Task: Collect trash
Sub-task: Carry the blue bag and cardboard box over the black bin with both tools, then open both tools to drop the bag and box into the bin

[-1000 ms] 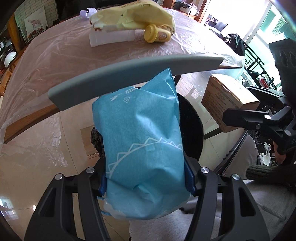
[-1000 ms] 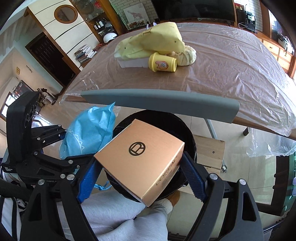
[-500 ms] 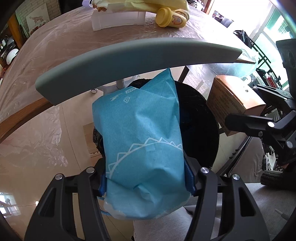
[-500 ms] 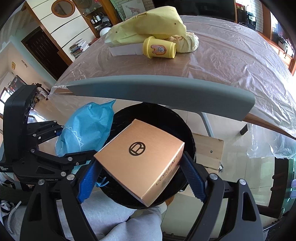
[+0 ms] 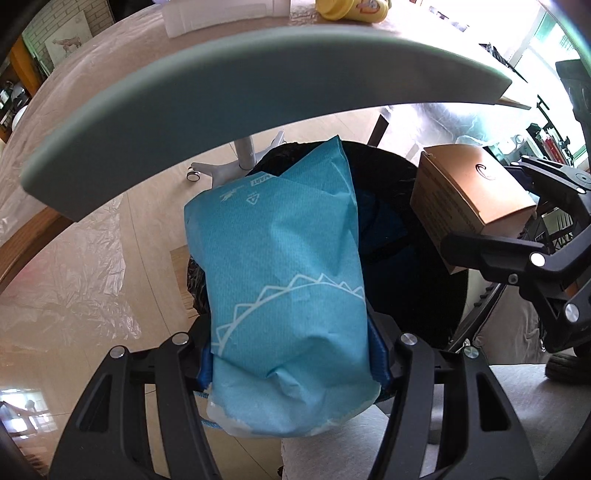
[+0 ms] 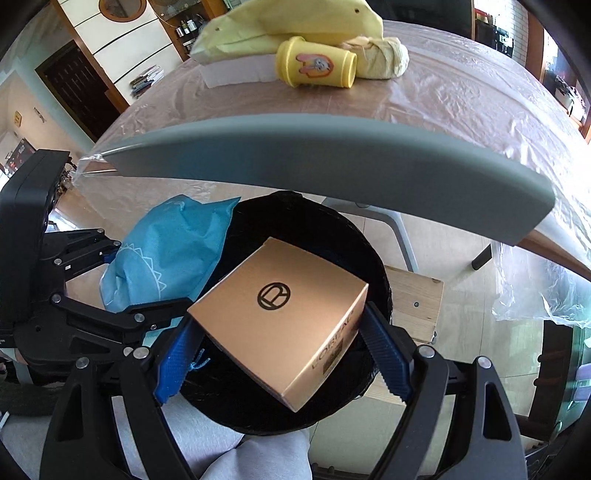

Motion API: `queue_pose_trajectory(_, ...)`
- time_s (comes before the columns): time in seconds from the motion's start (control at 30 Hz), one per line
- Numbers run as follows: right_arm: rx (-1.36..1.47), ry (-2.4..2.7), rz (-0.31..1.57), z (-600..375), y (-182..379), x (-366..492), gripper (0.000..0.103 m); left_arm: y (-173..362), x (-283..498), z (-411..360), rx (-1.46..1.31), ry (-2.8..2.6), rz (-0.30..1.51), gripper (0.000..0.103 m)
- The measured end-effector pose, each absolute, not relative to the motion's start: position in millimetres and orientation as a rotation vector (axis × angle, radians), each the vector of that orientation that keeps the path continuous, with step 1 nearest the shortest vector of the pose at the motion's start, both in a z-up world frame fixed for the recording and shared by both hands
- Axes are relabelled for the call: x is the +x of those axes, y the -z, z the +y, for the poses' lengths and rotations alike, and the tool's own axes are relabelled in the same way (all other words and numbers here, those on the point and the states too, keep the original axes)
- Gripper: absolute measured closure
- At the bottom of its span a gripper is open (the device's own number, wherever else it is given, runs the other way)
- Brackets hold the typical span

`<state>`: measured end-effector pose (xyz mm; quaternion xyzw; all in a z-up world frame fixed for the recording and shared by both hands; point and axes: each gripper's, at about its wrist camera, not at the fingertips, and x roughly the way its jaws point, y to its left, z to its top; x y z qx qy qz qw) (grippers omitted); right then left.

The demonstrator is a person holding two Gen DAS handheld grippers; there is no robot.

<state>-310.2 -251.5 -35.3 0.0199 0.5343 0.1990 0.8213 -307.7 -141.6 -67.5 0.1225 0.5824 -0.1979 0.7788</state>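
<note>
Left wrist view: your left tool (image 5: 291, 354) points steeply down, clamped on the blue packet (image 5: 284, 288) above the black bin (image 5: 413, 273).

Right wrist view: your right tool (image 6: 280, 358), tilted downward, grips the copper box (image 6: 280, 317) over the bin's centre; the packet sits at nine o'clock.

Plastic-covered wooden table (image 6: 461, 96): yellow cartoon cup (image 6: 316, 67) on its side, white rectangular box (image 6: 236, 72) beside it under yellow cloth (image 6: 291, 20).

Circled "R" logo atop the copper box (image 6: 284, 317); "L'ORÉAL" lettering, partly legible, along its side
</note>
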Motion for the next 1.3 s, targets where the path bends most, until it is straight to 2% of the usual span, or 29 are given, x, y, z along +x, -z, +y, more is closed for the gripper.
queue_pose_trajectory(0.8, 0.112, -0.369, 1.177, -252.5, 52.8, -299.7, 0.021, 89.8, -299.6, -154.0, 0.293, 0.456, 1.297, 0.041)
queue_pose_trajectory(0.9, 0.133, -0.379, 1.167, -253.7, 51.7, -298.8, 0.020, 87.6, -303.0, -155.0, 0.293, 0.497, 1.284, 0.033)
queue_pose_trajectory(0.97, 0.133, -0.365, 1.160, -255.3, 50.7, -298.3, 0.015, 84.7, -304.6, -155.2, 0.302, 0.500, 1.267, 0.025)
queue_pose_trajectory(1.3, 0.189, -0.342, 1.139, -278.0, 37.4, -303.9, 0.012, 72.5, -305.3, -145.4, 0.280, 0.515, 1.268, 0.024)
